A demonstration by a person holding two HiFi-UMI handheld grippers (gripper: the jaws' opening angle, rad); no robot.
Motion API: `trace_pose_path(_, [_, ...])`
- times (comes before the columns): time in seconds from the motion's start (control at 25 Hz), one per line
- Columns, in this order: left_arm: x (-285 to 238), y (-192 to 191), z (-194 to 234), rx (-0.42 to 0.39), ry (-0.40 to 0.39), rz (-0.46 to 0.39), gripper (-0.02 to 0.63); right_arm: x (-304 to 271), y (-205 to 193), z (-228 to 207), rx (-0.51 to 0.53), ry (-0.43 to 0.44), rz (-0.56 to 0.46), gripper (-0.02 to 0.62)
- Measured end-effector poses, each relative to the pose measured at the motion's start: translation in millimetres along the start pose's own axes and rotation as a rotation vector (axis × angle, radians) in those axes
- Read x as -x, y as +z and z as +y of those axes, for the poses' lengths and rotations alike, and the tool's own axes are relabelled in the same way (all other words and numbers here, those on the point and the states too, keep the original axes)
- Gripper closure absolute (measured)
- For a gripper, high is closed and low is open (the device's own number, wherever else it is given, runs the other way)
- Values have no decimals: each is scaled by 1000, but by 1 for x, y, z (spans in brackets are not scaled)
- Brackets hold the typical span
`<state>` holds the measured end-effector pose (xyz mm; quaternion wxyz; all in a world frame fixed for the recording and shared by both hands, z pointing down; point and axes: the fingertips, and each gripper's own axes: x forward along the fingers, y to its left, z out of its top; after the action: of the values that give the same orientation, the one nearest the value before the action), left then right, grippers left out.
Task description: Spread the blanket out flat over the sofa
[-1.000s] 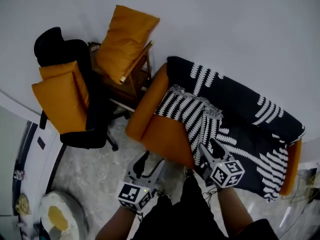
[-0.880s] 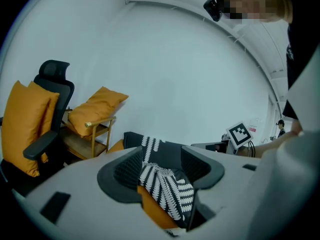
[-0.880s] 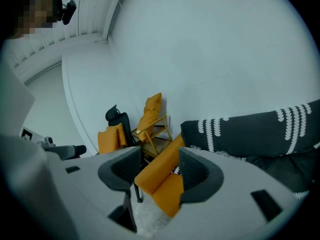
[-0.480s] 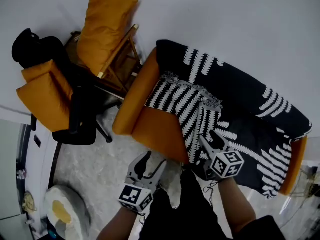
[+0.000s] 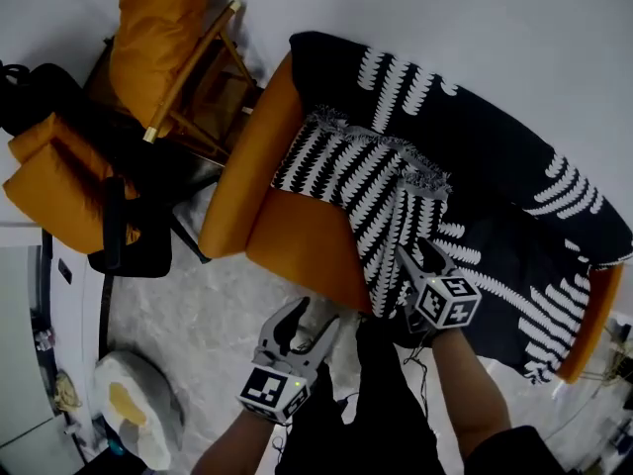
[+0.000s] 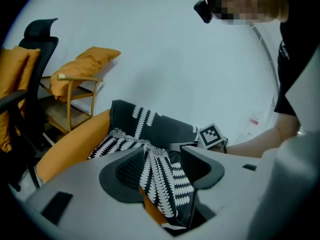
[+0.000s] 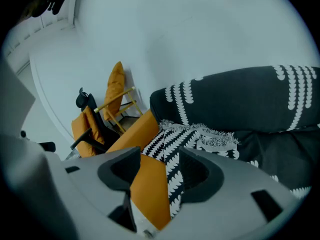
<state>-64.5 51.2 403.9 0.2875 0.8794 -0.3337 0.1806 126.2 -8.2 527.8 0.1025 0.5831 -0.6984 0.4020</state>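
Observation:
A black blanket (image 5: 475, 191) with white fern print covers the back and seat of the orange sofa (image 5: 297, 250). A fringed flap (image 5: 361, 181) of it lies folded back on the seat's left part, leaving the left arm and front cushion bare. My right gripper (image 5: 419, 255) is open just above the blanket's front edge, with nothing between its fingers (image 7: 160, 173). My left gripper (image 5: 305, 323) is open over the floor in front of the sofa, short of the cushion. In the left gripper view the blanket (image 6: 160, 176) shows beyond that gripper's (image 6: 162, 170) parted jaws.
A black office chair (image 5: 129, 226) with orange cushions (image 5: 54, 191) stands left of the sofa. Behind it a wooden chair (image 5: 193, 62) holds an orange pillow (image 5: 158, 18). A white round thing (image 5: 134, 414) lies on the grey floor at the lower left. A white wall runs behind the sofa.
Both grippers have come down and nearer the sofa's front. The head view has swung, so the sofa sits larger and further left. Both grippers' jaws stay open.

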Motion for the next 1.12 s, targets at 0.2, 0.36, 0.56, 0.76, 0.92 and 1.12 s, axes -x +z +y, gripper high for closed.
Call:
trace_pose_path(0.2, [-30,-17,9,26,-7,2,376,-44,-27,-42,-40,-45,72,347])
trace_pose_path(0.36, [-46,-28,16,63,-10,29,376,-76,-44,-63,-46,-71,134,348])
trace_pose_path(0.56, [-71,-50,25,88,-15,43,376,-119,-75,-92,-48,-101,197,347])
trace_pose_path(0.76, [-78,-67,33,111,-10,54,376,-137,-104,-116,-56,-161,254,347])
trace_pose_path(0.92, [-81,-69,37,145,-10,60,376,-148,-114,-127,-56,-194,292,357])
trace_pose_path(1.12, [-81,-73,36,158,-14,80,376,-147,-124,-132,-67,-242,326,572])
